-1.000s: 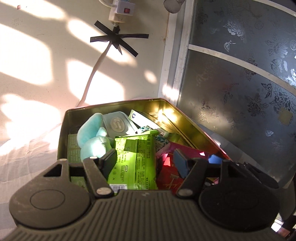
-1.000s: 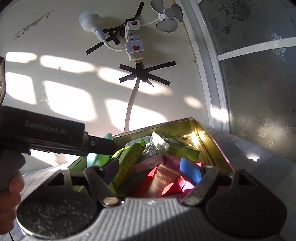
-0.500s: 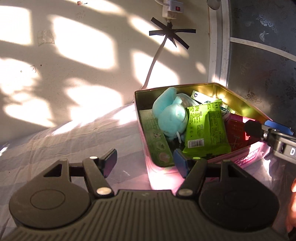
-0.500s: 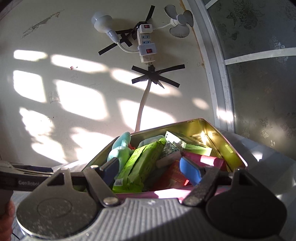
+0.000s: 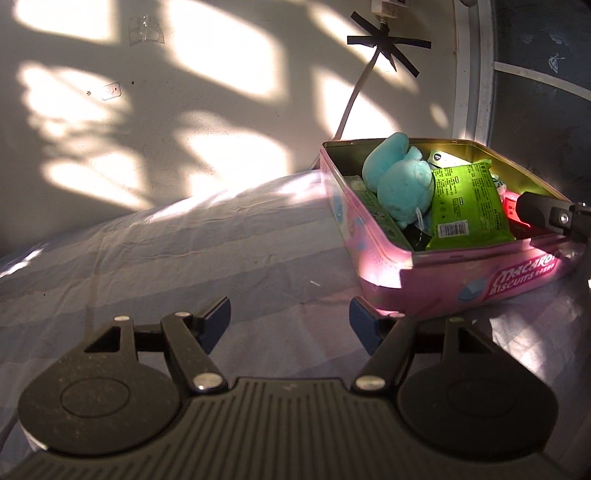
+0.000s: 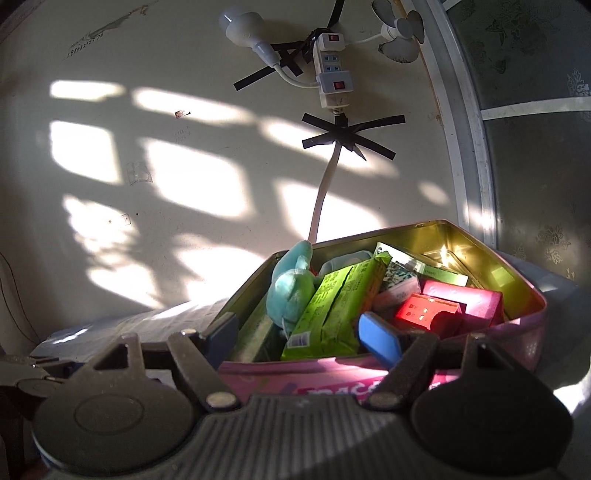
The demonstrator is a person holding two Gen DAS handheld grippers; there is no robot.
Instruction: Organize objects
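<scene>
A cream wall fills most of both views, crossed by bright window-shaped patches of sunlight and soft shadows. High on it hangs a white power strip held by strips of black tape, with a white cable running down from it. A white bulb-shaped plug and a small white fan sit beside the strip. To the right stands a white door frame with dark frosted glass patterned with flowers. Below lies a bed sheet in grey and pale stripes, wrinkled and partly sunlit.
</scene>
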